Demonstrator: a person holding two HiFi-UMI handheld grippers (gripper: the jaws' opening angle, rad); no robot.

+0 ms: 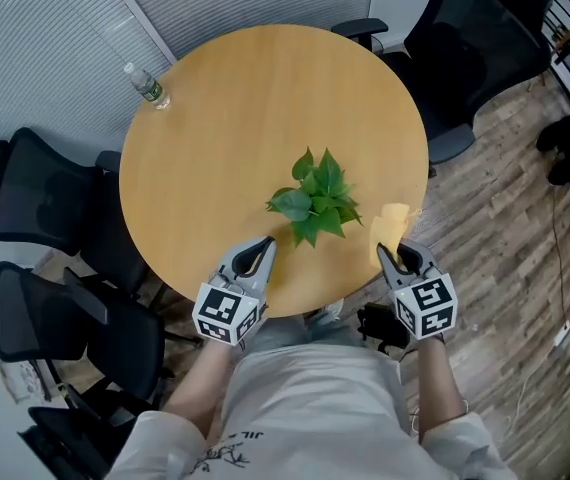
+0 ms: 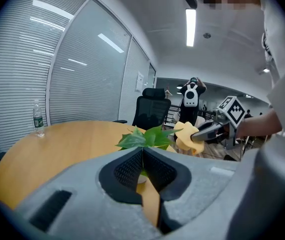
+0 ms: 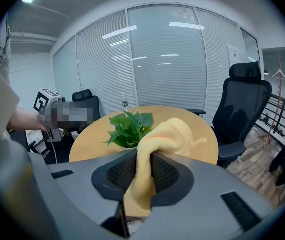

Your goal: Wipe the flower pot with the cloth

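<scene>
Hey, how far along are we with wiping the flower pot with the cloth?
Done: the yellow cloth is clamped in the right gripper. In hand: it hangs beside the plant, with the left gripper shut and empty on the other side. Left: the cloth is clear of the plant, so all the wiping remains.

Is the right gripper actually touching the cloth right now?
Touching. The right gripper view shows the yellow cloth pinched between the jaws of the right gripper, with its loose end bunched up ahead of them.
</scene>
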